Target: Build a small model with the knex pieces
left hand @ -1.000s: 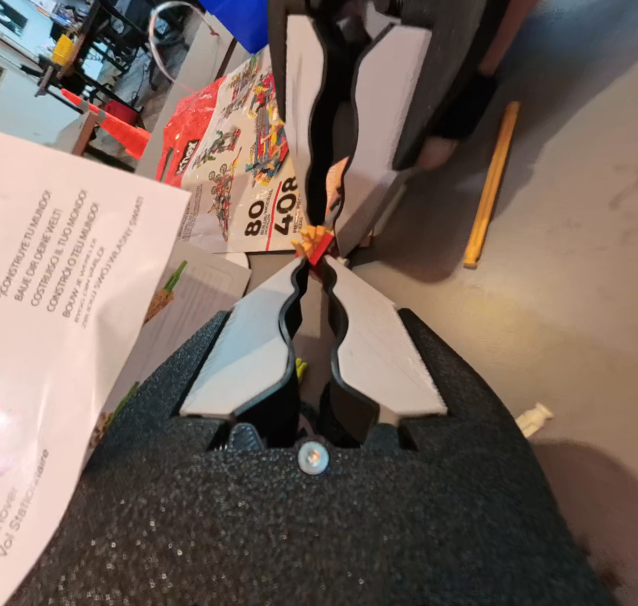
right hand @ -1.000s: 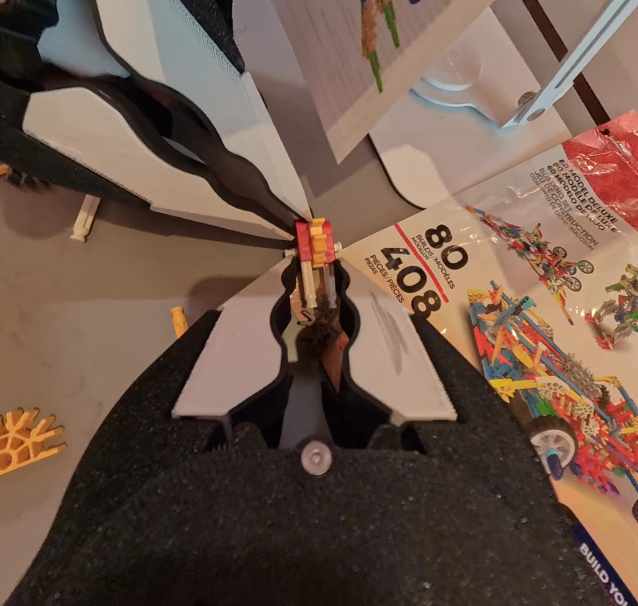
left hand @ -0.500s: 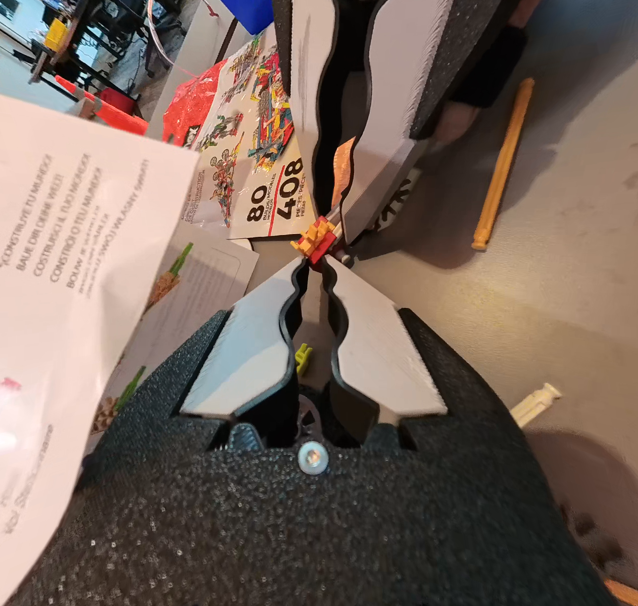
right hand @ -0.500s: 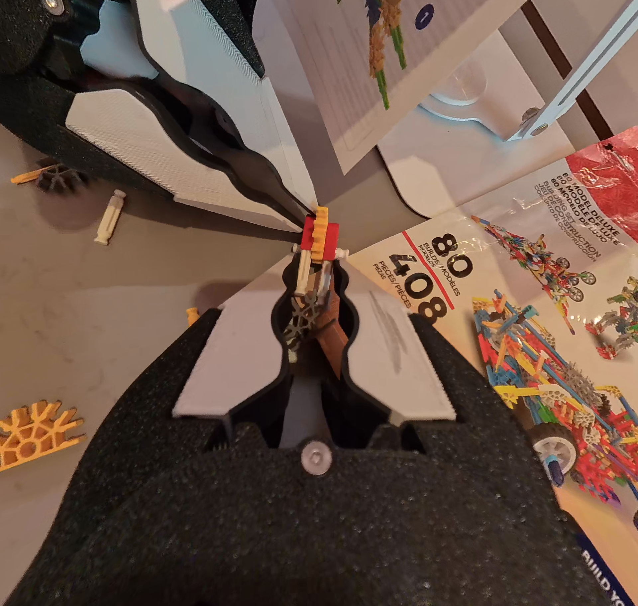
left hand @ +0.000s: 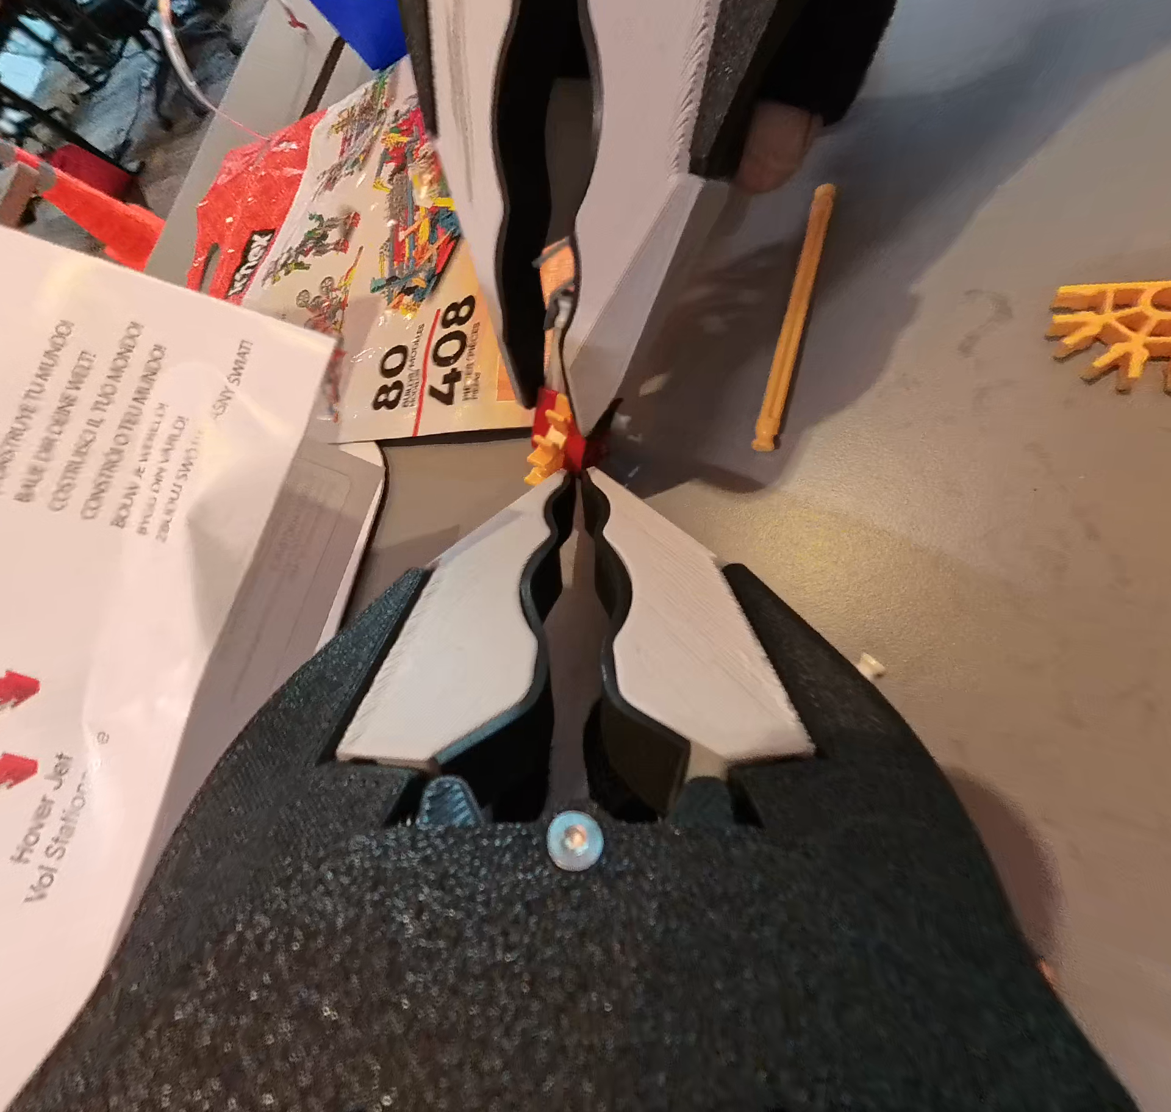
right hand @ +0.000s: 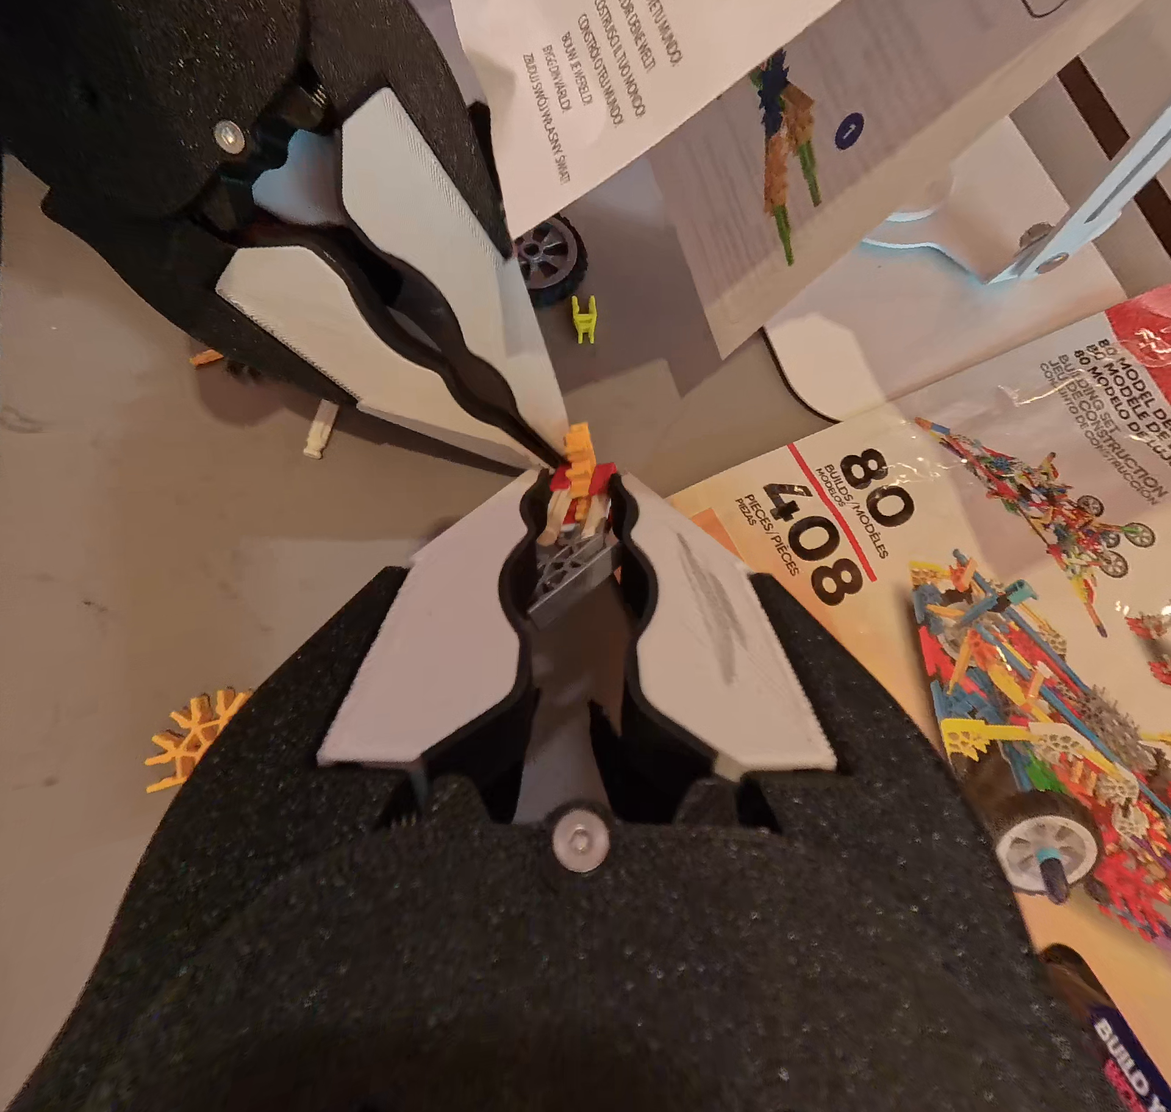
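A small toy assembly is held between both grippers above a grey table. It has a red connector [left hand: 573, 441], an orange toothed connector [right hand: 580, 448], white rods [right hand: 557, 521] and a grey connector [right hand: 567, 574]. My left gripper [left hand: 580, 479] is shut, its tips pinching the red end. It enters the right wrist view [right hand: 551, 457] from the upper left. My right gripper [right hand: 576, 486] is shut on the white rods and grey connector. It hangs down from the top of the left wrist view [left hand: 554, 394], tip to tip with the left gripper.
On the table lie a long yellow rod [left hand: 795, 321], an orange snowflake connector [left hand: 1121, 340], a short white rod [right hand: 320, 429], a black wheel [right hand: 548, 261] and a lime clip [right hand: 584, 319]. A white instruction booklet [left hand: 127, 511] and a colourful printed bag [right hand: 950, 574] lie beside them. My two grippers' fingertips are within a few centimetres of each other. The lime clip [right hand: 584, 319] sits 6 cm or so from the ends of my left fingers.
Both grippers stayed shut and tip to tip on the assembly. They turned and drew back, so the wheel, lime clip and orange snowflake connector came into view. The grey connector shows more.
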Tool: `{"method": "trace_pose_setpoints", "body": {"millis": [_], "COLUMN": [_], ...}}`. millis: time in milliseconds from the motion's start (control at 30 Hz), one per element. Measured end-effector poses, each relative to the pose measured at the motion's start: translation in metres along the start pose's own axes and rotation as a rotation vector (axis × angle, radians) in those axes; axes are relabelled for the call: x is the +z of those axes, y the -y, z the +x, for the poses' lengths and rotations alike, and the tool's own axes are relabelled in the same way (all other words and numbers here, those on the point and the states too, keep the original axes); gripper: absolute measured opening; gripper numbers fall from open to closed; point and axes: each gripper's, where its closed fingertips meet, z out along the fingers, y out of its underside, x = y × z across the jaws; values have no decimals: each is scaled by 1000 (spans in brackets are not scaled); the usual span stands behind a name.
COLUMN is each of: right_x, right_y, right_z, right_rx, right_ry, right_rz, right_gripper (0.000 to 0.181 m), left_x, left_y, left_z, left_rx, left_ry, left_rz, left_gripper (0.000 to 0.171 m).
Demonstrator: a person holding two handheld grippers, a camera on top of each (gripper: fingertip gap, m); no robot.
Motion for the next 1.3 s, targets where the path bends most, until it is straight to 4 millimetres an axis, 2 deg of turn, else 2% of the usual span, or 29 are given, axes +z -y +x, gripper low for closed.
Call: {"method": "trace_pose_setpoints", "body": {"millis": [67, 233, 500, 700, 867, 967, 1100, 1167, 1233, 1300], "right_x": [1, 5, -11, -24, -34, -38, -41, -38, -33, -30], "right_y": [3, 1, 12, 3, -17, -26, -48, -52, -61, -62], "right_z": [-2, 0, 8, 18, 18, -1, -30, -33, -35, -33], "right_rx": [8, 40, 124, 152, 145, 136, 75, 42, 11, -16], "right_ry": [10, 32, 57, 45, 64, 170, 303, 294, 283, 254], "right_rz": [18, 29, 130, 122, 41, -7, -125, -158, -218, -231], "right_gripper": [16, 17, 20, 22, 22, 22, 35, 34, 26, 19], "left_x": [0, 2, 2, 0, -7, -9, -7, -4, -2, -1], "left_y": [1, -1, -3, 0, 14, 21, 24, 23, 21, 21], "left_z": [7, 7, 7, 4, 7, 18, 32, 35, 36, 36], "left_rx": [3, 23, 35, 40, 57, 72, 117, 122, 120, 109], "left_ry": [-40, -31, -25, -15, -31, -72, -101, -102, -101, -102], "left_rz": [8, -3, -10, 2, 57, 75, 65, 53, 45, 45], "left_gripper": [0, 0, 1, 11, 19, 27, 30, 30, 30, 30]}}
